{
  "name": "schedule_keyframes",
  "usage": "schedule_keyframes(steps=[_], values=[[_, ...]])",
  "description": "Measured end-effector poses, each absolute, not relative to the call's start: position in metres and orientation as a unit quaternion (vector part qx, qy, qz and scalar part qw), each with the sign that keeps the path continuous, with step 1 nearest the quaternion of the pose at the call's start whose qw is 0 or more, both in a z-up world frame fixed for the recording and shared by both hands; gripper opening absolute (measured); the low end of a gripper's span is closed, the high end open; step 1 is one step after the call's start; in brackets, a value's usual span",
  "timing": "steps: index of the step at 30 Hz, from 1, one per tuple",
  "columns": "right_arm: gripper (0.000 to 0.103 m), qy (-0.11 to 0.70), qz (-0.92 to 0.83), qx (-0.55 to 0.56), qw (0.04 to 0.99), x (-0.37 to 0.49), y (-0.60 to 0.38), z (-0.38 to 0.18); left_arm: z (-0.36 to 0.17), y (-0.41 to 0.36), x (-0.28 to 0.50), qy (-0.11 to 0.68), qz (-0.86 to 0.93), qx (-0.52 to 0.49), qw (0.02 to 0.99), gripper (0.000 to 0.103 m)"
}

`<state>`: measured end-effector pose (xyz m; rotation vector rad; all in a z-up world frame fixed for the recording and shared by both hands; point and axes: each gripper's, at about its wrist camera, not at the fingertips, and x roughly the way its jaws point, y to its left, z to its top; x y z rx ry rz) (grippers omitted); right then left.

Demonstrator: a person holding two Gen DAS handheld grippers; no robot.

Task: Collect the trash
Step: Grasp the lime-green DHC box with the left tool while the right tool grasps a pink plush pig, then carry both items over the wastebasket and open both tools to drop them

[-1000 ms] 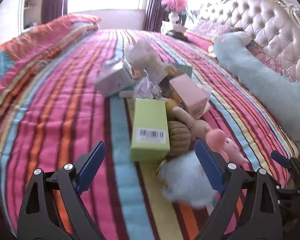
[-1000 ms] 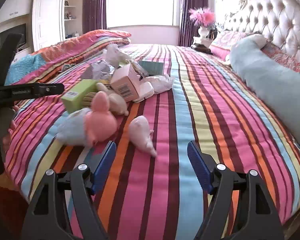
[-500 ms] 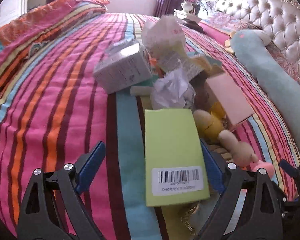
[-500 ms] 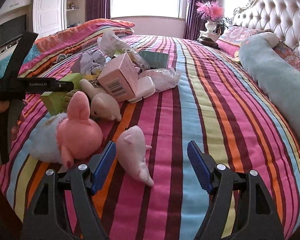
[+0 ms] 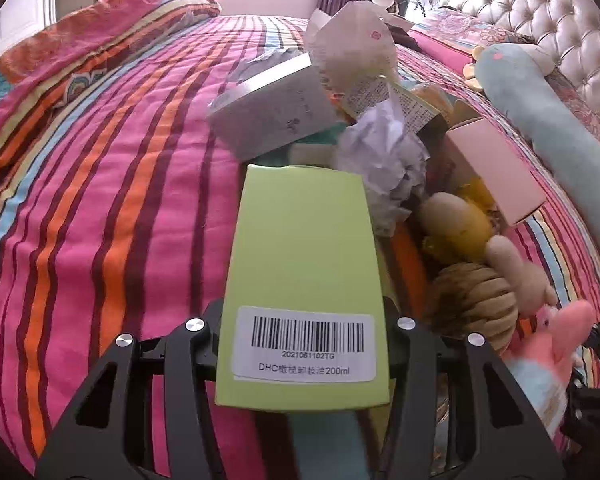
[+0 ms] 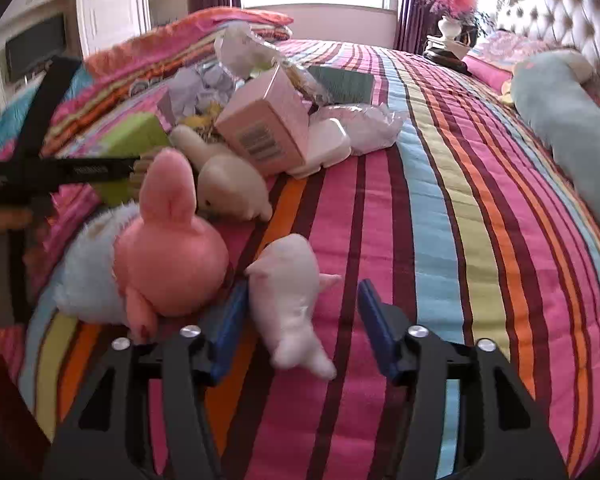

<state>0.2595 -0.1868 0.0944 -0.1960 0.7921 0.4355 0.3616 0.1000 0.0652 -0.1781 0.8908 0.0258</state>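
Green carton (image 5: 304, 280) lies flat on striped bed (image 5: 100, 208), near end between your left tongs (image 5: 302, 344). Jaws flank its long sides; cannot tell if clamped. Judge it light, thin card, crushable, smooth: squeeze gently across narrow width. Your right tongs (image 6: 300, 324) open around small white plush (image 6: 290, 300), not trash.
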Motion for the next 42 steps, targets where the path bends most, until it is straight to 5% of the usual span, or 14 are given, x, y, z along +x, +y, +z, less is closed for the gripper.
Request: schedule_keyframes(steps=[4, 13, 21, 27, 34, 42], values=[[0.029, 0.391, 0.217, -0.092, 0.890, 0.261, -0.181, 0.092, 0.066, 0.111, 0.347, 0.425, 0.036, -0.084, 0.901, 0.049], [0.028, 0.344, 0.196, -0.045, 0.917, 0.216, -0.220, 0.125, 0.107, 0.134, 0.253, 0.361, 0.017, -0.104, 0.927, 0.048], [0.028, 0.319, 0.256, -0.042, 0.912, 0.068, -0.235, 0.129, 0.115, 0.088, 0.098, 0.342, -0.073, -0.067, 0.934, 0.049], [0.028, 0.396, 0.286, -0.026, 0.872, -0.022, -0.218, 0.078, 0.035, 0.032, -0.010, 0.441, -0.125, -0.063, 0.886, 0.049], [0.028, 0.558, 0.262, -0.042, 0.786, -0.044, -0.194, -0.047, -0.090, -0.006, -0.024, 0.590, -0.123, -0.051, 0.796, 0.049], [0.028, 0.586, 0.255, -0.046, 0.768, -0.045, -0.184, -0.067, -0.113, -0.024, -0.013, 0.629, -0.137, -0.021, 0.765, 0.050]])
